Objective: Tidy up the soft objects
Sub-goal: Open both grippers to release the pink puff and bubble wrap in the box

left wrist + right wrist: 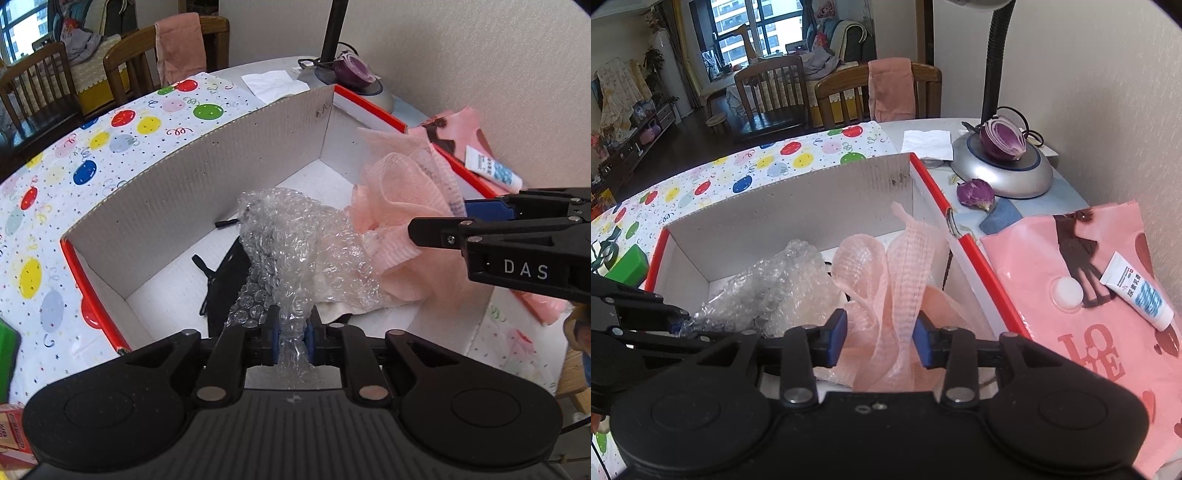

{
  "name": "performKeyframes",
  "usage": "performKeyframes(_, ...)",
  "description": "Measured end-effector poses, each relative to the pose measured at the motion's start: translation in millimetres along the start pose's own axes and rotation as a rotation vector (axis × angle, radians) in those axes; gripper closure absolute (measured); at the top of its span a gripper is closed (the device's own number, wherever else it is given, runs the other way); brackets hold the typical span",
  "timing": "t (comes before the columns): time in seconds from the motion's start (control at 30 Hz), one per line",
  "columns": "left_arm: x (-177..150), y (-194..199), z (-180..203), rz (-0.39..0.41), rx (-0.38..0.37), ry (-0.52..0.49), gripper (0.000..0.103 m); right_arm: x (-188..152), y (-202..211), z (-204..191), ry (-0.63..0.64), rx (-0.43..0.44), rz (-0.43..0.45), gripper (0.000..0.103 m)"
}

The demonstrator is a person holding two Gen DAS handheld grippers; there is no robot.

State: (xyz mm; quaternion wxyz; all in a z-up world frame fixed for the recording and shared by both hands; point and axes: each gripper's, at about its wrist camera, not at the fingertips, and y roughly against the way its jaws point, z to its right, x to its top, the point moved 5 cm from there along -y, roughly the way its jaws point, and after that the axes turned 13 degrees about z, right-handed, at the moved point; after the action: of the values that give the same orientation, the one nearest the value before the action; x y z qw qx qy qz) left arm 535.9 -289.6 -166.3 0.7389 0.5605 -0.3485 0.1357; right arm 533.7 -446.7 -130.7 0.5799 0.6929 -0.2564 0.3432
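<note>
Bubble wrap [295, 240] is what my left gripper [292, 338] is clamped on: the blue pads pinch a twisted tail of it, and the rest of the sheet is bunched inside the box [207, 158], resting on its white floor. My right gripper [879, 338] stands with its jaws apart, the pink foam netting [886, 269] lying loose between the pads; I cannot tell for sure whether either pad still touches it, but nothing is squeezed.

I judge the step in hand to be putting the soft packing into the box. The netting looks delivered, draped against the right wall with one strip standing up above the rim. The bubble wrap is in but not let go. Next I should open the left jaws and lift clear without dragging the wrap back out, then back the right gripper away from the netting.

Inside the box I see the bubble wrap in the middle, the netting on the right, and under the wrap a black cloth thing with cords [221, 277] that I cannot identify.

Outside it, on the desk [894, 129] by the right wall, lies a pink plastic bag [1071, 332] with a small white tube [1137, 291] on it. That bag seems the likely soft thing left to fetch.
</note>
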Motion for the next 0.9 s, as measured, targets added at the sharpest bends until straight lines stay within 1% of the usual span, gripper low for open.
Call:
performKeyframes(0.03,1,1,0,0.004,-0.005,0.003,0.077,0,1,0,0.001,0.000,0.003,0.061)
performKeyframes(0.07,1,4,0,0.010,-0.006,0.003,0.061,1,3,-1,0.002,0.001,0.006,0.059)
performKeyframes(0.1,1,6,0,0.017,-0.007,0.000,0.048,2,4,-2,0.003,0.000,0.009,0.056)
performKeyframes(0.13,2,9,1,0.029,-0.005,-0.003,0.026,2,6,-2,0.002,-0.002,0.013,0.055)
performKeyframes(0.17,3,13,2,0.046,-0.003,-0.008,0.024,3,7,-2,0.001,-0.002,0.015,0.054)
performKeyframes(0.23,6,18,3,0.058,-0.001,-0.017,0.024,3,10,-2,-0.002,-0.001,0.018,0.053)
performKeyframes(0.3,8,24,2,0.072,-0.005,-0.013,0.024,4,14,-2,-0.005,0.000,0.024,0.048)
performKeyframes(0.43,10,38,1,0.098,-0.018,0.000,0.024,9,26,-3,-0.004,0.002,0.048,0.042)
performKeyframes(0.5,10,45,1,0.117,-0.011,-0.014,0.024,12,34,-4,-0.003,0.006,0.062,0.038)
performKeyframes(0.57,9,54,2,0.136,-0.007,-0.035,0.024,14,42,-6,0.006,0.005,0.080,0.035)
performKeyframes(0.63,7,64,2,0.152,-0.015,-0.043,0.024,15,49,-9,0.016,0.000,0.094,0.033)
performKeyframes(0.7,5,76,0,0.169,-0.028,-0.042,0.024,16,57,-13,0.009,0.009,0.104,0.028)
performKeyframes(0.9,1,116,-6,0.237,-0.051,-0.051,0.024,22,89,-31,0.005,0.024,0.157,0.023)
